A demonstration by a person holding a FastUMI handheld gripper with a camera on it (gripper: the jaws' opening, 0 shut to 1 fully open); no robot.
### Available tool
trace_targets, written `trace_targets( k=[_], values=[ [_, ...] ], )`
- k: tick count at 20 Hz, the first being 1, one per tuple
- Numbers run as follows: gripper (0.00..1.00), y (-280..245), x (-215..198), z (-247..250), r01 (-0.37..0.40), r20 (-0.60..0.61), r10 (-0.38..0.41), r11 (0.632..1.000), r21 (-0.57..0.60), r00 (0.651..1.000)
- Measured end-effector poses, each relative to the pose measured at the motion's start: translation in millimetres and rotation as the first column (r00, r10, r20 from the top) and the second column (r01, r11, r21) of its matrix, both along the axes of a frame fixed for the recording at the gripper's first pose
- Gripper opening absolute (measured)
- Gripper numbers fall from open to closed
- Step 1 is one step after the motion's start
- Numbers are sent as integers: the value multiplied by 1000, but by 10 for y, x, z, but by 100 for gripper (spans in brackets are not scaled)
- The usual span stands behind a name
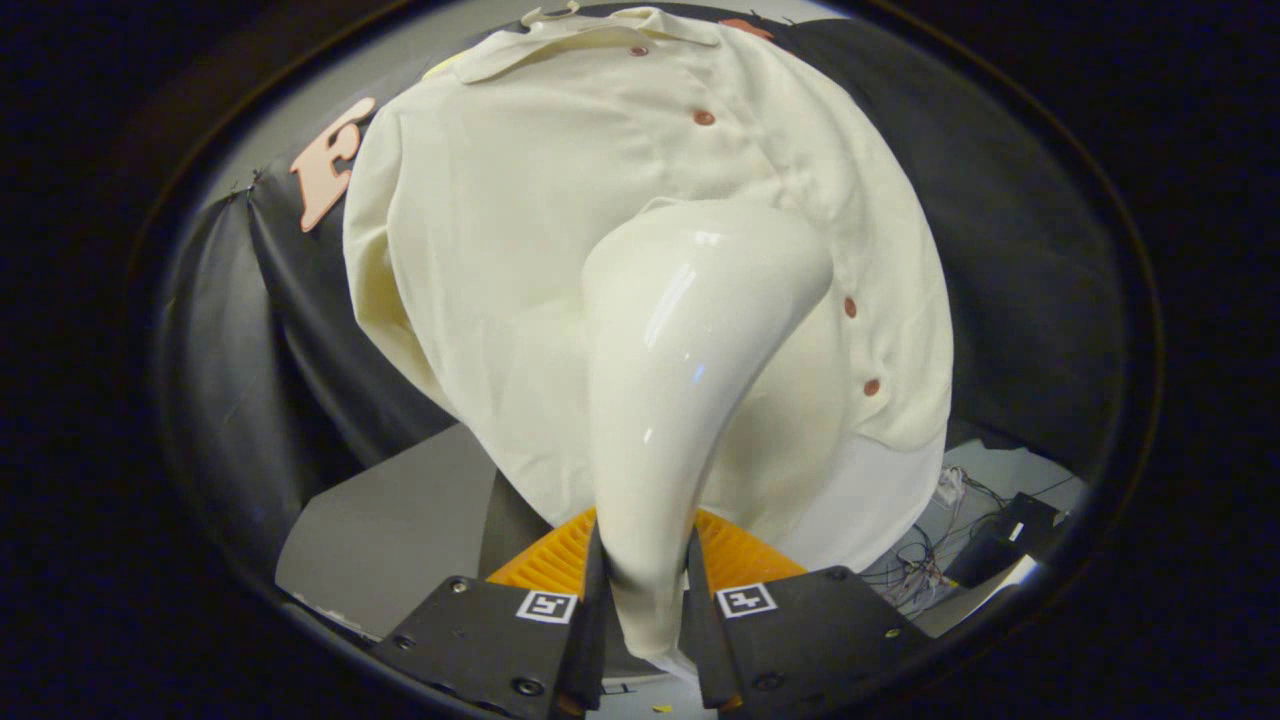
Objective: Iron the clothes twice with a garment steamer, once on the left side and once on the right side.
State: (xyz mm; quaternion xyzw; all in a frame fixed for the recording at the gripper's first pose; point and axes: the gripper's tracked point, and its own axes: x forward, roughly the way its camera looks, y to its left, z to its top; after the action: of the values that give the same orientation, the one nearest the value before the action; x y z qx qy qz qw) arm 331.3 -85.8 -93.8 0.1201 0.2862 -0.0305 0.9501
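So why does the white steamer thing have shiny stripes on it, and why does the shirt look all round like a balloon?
In the gripper view, the glossy steamer, clamped by the gripper, mirrors booth lights as bright glare streaks; also there, the fisheye lens bulges the cream shirt into a dome, though it is sharp, not blurry.

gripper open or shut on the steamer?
Shut on it: both fingers press the steamer handle, gripper closed around it, head against the hanging shirt.

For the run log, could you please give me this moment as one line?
hand-held gripper: shut on steamer | steamer: head against shirt beside button placket | shirt: hanging on black wall
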Motion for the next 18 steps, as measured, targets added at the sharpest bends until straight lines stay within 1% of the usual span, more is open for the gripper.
trace_targets(
  k=[6, 8, 10, 14, 17, 18],
  values=[
    [37, -55, -249, -637, -76, -99, 72, 997, -32, 992],
    [37, -36, -385, -770, -124, -139, 117, 992, -40, 983],
    [37, 19, -482, -825, -174, -173, 162, 983, -55, 972],
    [37, -56, -580, -902, -207, -216, 187, 976, -74, 958],
    [37, -61, -609, -697, -229, -230, 202, 969, -96, 952],
    [37, -76, -605, -658, -234, -219, 206, 966, -111, 954]
  ],
)
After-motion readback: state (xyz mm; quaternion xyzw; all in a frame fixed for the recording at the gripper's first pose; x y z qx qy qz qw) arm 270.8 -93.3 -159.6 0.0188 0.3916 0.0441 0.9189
